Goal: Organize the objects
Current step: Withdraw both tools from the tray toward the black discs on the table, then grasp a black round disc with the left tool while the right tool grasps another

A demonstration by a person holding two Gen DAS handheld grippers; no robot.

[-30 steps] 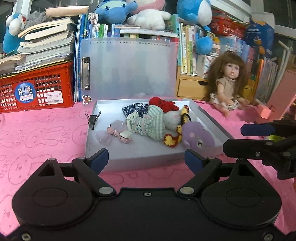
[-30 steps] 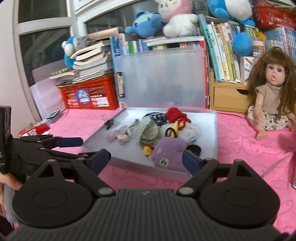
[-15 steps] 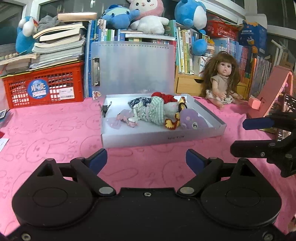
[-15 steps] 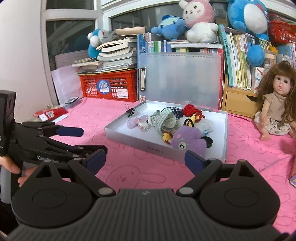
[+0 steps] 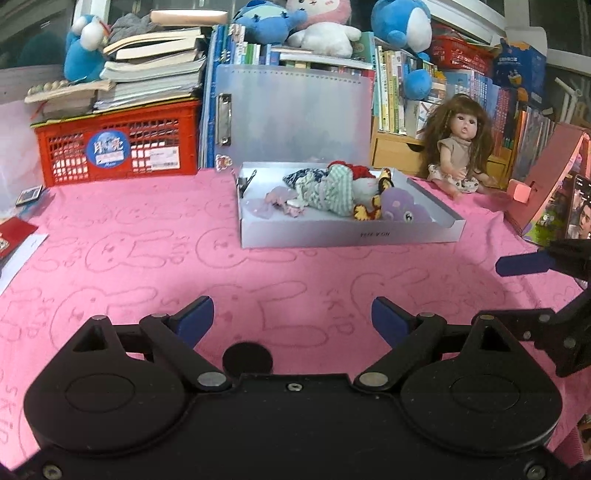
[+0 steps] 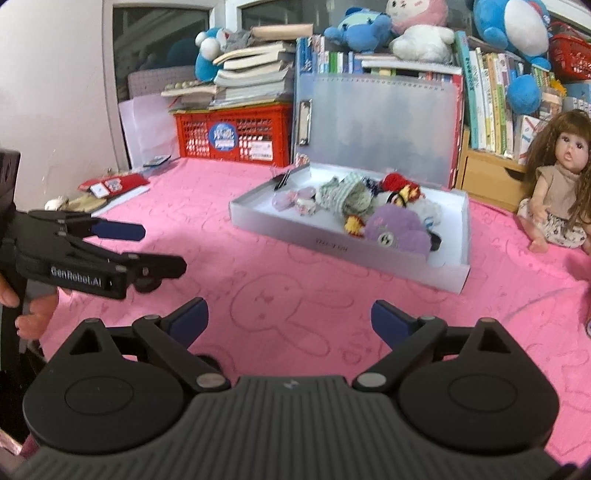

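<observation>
A pink cloth w/ bunny shapes covers the table. The landmark is the box, a flat gray box lying on the cloth, far from both grippers.

Behind the box stands its clear lid, upright. Behind that are rows of books w/ plush toys on top. Left of the box, at the back, sits a red crate w/ more books piled on it. Right of the box a doll sits on the cloth, close to the box corner. Further right of the box leans a pink board.

Inside the box is a heap of small toys. A purple plush lies at the near right side. A checked cloth toy lies in the middle. A red-and-yellow toy is toward the back, touching the others. A small pale pink thing lies on the left side of the box. A black clip sits on the box's left wall.

The left gripper hangs over bare cloth, well in front of the box & a bit to its left. Its jaws are spread wide w/ nothing in them. The right gripper is also in front of the box, jaws spread wide, empty. Each gripper shows at the edge of the other's view. A hand holds the left one.
</observation>
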